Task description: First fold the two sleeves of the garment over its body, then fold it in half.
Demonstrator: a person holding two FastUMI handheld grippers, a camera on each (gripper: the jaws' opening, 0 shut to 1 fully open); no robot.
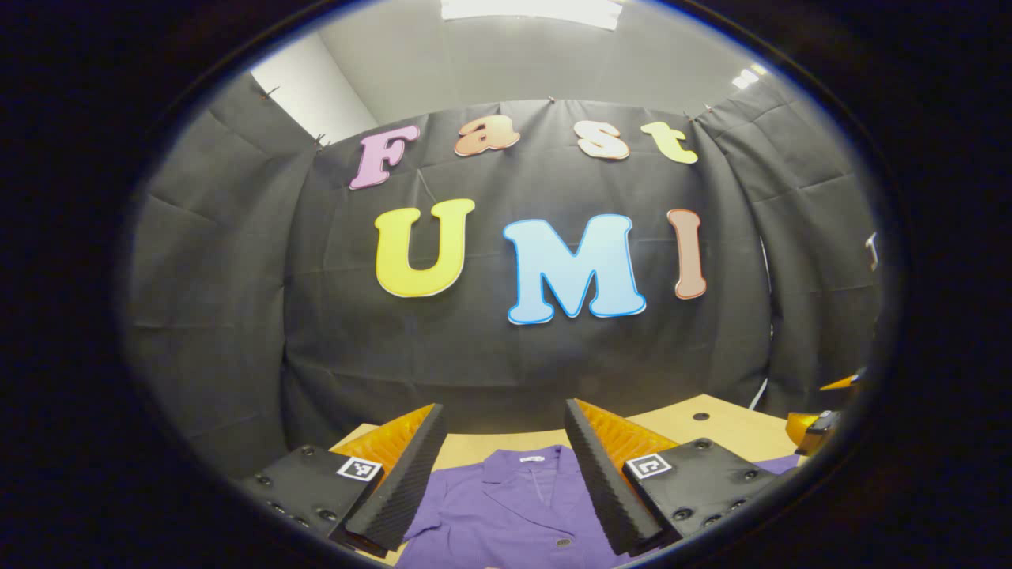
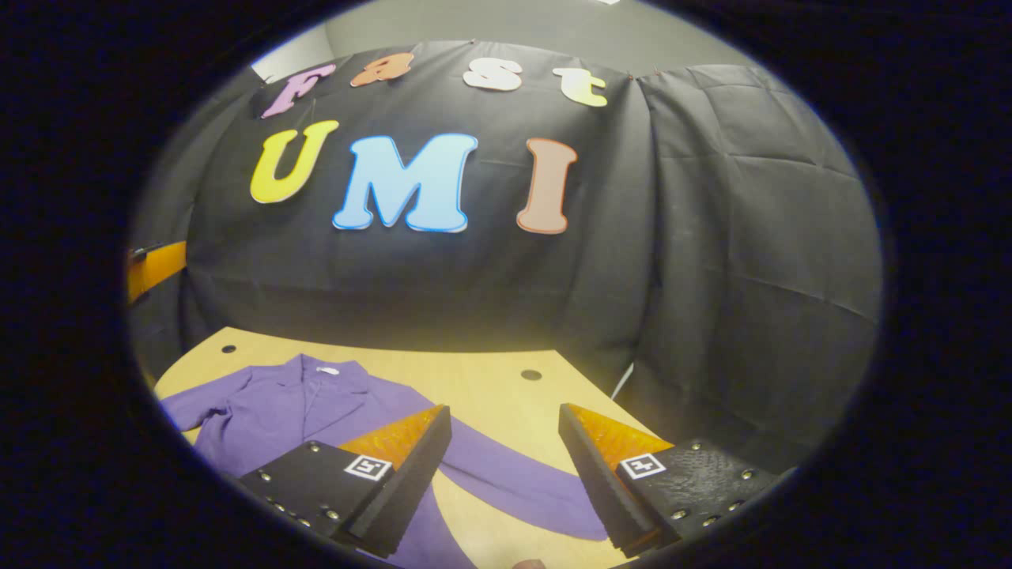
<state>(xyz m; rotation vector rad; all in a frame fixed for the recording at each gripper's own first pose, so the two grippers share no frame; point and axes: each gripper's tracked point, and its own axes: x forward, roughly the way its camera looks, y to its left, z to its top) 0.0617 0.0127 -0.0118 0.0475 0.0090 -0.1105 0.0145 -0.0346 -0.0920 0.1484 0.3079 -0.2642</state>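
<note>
A purple collared garment lies flat on the wooden table, collar toward the far wall. My left gripper hangs open above its chest, with nothing between the fingers. In the right gripper view the garment lies at the left, and one sleeve stretches out sideways across the table. My right gripper is open above that spread sleeve, holding nothing. The other gripper peeks in at the far right of the left gripper view, and at the left edge of the right gripper view.
The black cloth wall closes off the table's far side and wraps around both sides. Small dark holes dot the tabletop. The table's rounded right edge lies close to my right gripper.
</note>
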